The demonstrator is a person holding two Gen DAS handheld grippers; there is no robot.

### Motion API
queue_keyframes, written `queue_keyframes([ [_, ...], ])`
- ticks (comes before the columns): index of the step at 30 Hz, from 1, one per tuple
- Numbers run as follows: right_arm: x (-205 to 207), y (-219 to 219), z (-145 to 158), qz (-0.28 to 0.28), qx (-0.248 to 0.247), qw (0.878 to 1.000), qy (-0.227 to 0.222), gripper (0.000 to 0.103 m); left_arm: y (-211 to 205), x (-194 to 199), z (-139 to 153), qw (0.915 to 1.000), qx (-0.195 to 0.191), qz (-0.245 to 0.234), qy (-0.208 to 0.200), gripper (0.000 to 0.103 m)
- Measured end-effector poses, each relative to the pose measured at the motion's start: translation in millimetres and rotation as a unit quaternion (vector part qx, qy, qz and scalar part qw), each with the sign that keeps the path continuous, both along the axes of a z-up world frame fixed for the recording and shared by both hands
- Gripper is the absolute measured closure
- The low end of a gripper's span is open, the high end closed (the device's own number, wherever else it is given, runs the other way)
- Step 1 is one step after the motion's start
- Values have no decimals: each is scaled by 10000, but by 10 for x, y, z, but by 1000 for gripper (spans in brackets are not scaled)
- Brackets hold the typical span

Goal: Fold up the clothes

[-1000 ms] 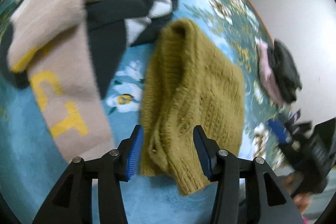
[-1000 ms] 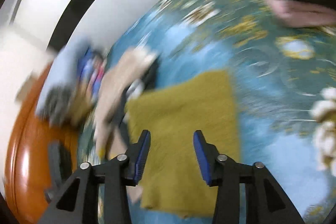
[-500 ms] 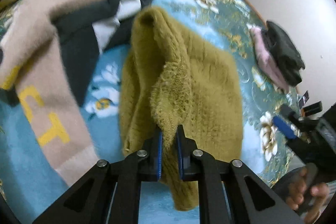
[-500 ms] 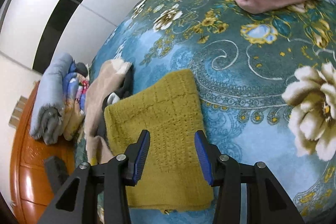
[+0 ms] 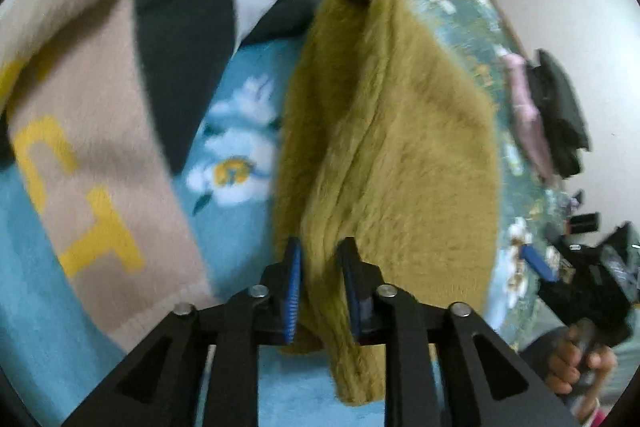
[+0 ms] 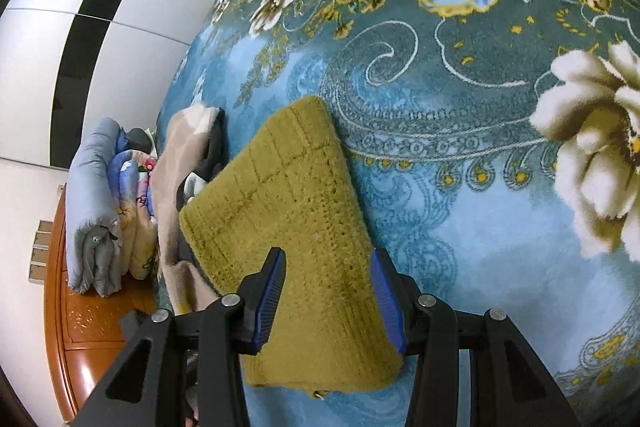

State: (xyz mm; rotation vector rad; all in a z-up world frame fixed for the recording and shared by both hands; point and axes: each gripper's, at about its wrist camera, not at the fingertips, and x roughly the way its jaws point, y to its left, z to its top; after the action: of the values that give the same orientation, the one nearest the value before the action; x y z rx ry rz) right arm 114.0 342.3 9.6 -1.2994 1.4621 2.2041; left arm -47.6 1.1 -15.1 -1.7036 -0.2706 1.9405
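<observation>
An olive-yellow knitted sweater (image 5: 396, 147) lies folded on the blue floral blanket (image 5: 236, 155). My left gripper (image 5: 320, 283) is shut on a raised fold at the sweater's near edge. In the right wrist view the same sweater (image 6: 288, 211) lies flat, and my right gripper (image 6: 328, 303) is open, its fingers over the sweater's near end, one on each side. The right gripper also shows at the right edge of the left wrist view (image 5: 576, 275), held in a hand.
A beige garment with yellow letters (image 5: 92, 131) and a dark one (image 5: 180, 39) lie left of the sweater. A pink and dark folded pile (image 5: 548, 115) sits far right. Rolled bedding (image 6: 100, 211) rests on an orange wooden cabinet (image 6: 80, 327).
My left gripper closed on the sweater's near edge and lifted the fold. My right gripper moved down and closer over the sweater, staying open.
</observation>
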Motion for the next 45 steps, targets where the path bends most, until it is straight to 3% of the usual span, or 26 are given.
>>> queue_keyframes([
  [1, -5, -4, -6, 10, -15, 10000, 2, 55, -22, -40, 47, 9999, 127, 0, 74, 54],
  [3, -29, -26, -12, 70, 2, 10000, -10, 55, -20, -149, 121, 9995, 235, 6, 213, 38],
  [4, -46, -38, -17, 108, 20, 9999, -25, 55, 11, -216, 161, 9994, 222, -1, 263, 35],
  [9, -139, -88, -93, 296, 122, 9992, -225, 55, 264, -547, 304, 9974, -61, -306, 651, 35],
  [12, -148, -70, -142, 265, 91, 9992, -276, 55, 389, -870, 82, 9992, -113, -197, 314, 35],
  [17, -137, -53, -214, 181, -40, 9992, -345, 55, 328, -1086, -400, 9960, 523, 185, -698, 35],
  [23, -215, -91, -300, 291, -68, 9985, -454, 55, 296, -972, -446, 9939, 966, 174, -510, 33],
  [27, -258, -116, -321, 382, -19, 9981, -487, 55, 389, -910, -436, 9959, 847, -12, -316, 36],
  [36, -228, -82, -310, 269, -88, 9987, -423, 55, 549, -842, -352, 9981, 617, -53, -48, 67],
  [41, -197, -60, -163, 244, 44, 9996, -153, 55, 541, -685, -72, 9983, 475, -114, 310, 73],
  [45, -143, -25, -22, 182, 78, 9997, 154, 55, 640, -496, 295, 9955, 350, -428, 766, 74],
])
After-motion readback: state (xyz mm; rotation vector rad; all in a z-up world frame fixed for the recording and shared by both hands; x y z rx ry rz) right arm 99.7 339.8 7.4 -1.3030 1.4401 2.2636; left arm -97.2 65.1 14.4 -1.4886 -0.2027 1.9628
